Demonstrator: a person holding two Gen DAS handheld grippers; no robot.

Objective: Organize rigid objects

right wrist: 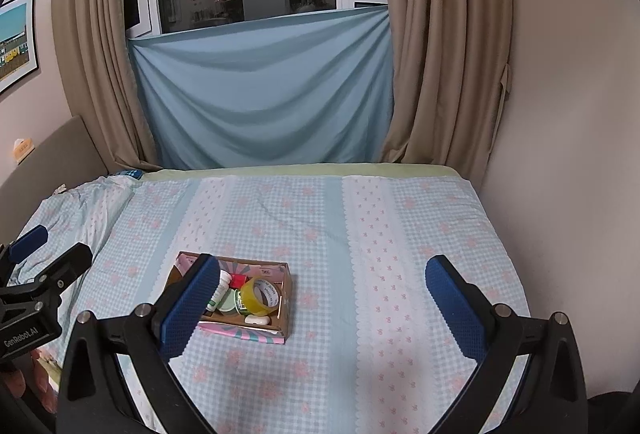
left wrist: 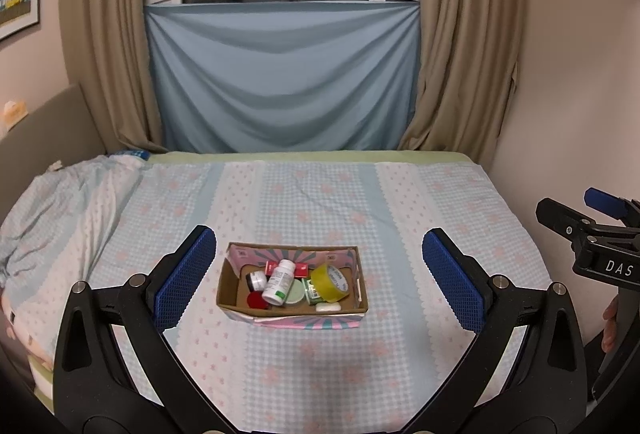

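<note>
the left gripper (left wrist: 319, 262) hangs above the bed (left wrist: 400, 194) with its blue pads spread wide and nothing between them; the cardboard box (left wrist: 356, 270) sits framed in the gap, which reads as either lining up to reach in or backing off after a drop.

all the small rigid things in view lie gathered in that box, near the middle of the checked bedspread; none is seen loose on the cover. from left: a small dark jar with a white label (left wrist: 256, 279), a red round lid (left wrist: 256, 300), a white pill bottle (left wrist: 280, 282) lying tilted across the others, a pale green round tin (left wrist: 295, 293), a green packet (left wrist: 311, 290), a roll of yellowish packing tape (left wrist: 330, 282) leaning on the right wall, and a white soap-like bar (left wrist: 329, 307) at the near edge. the pile would suit both a box just filled and one waiting to be emptied and sorted.

the right gripper (right wrist: 322, 282) is likewise spread wide and empty, held over bare bedspread to the right of the box.

writing: the tape core's print is too small to read; "das" shows on the right tool's body in the left view, "genrobot.ai" on the left tool in the right view.
</note>
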